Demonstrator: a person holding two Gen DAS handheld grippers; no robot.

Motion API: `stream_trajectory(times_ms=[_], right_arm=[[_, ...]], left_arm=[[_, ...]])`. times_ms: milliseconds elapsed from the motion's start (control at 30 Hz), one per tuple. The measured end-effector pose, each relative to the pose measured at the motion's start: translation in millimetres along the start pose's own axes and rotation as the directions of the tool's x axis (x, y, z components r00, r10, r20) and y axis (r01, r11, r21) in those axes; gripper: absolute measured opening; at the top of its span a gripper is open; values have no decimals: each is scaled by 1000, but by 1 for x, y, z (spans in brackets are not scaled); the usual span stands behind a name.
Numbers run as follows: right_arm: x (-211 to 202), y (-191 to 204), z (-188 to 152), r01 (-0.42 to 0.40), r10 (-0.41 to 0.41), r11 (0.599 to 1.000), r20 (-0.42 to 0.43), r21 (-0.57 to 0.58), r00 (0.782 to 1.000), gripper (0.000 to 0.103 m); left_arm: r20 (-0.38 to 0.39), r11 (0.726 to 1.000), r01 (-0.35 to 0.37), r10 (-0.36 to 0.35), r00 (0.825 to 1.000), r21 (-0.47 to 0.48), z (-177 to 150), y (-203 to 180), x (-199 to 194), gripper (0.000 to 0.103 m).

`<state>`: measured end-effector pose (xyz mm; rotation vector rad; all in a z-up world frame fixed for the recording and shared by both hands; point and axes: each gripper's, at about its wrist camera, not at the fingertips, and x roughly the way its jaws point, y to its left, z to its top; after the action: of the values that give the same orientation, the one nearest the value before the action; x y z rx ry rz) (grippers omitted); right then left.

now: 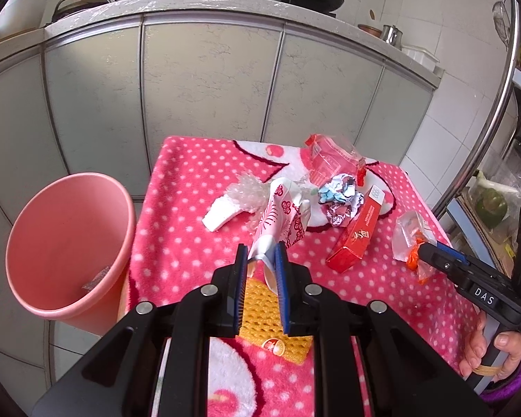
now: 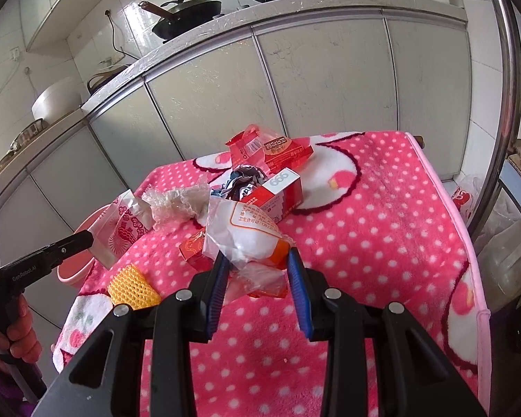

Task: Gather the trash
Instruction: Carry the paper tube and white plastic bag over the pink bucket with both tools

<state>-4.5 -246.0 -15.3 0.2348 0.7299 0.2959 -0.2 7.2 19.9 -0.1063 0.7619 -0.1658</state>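
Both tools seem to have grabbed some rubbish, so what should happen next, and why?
Probably swing the left tool left over the pink bin and let go. It already pinches the floral wrapper, lifted off the cloth, and the bin stands open just beside the table's left edge.

We see a fluffy pink cloth [image 2: 382, 208] over the bench, glossy crinkled clear wrapper [image 2: 246, 229], smooth matt plastic bin [image 1: 66, 243], shiny cardboard box [image 1: 357, 229], rough yellow foam mesh [image 2: 133, 288]

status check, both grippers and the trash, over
Left gripper shut on pink-flowered wrapper. Right gripper shut on clear plastic bag. Pink bin left of table, path clear. Red box, foil wad still on cloth.
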Motion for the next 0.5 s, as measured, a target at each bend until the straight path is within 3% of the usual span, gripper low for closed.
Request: stream_trajectory(times_ms=[500], right_arm=[[-3, 18, 3, 3, -3, 999, 18, -51, 1000, 34]], left_arm=[[37, 999, -18, 19, 999, -36, 0, 24, -17, 15]])
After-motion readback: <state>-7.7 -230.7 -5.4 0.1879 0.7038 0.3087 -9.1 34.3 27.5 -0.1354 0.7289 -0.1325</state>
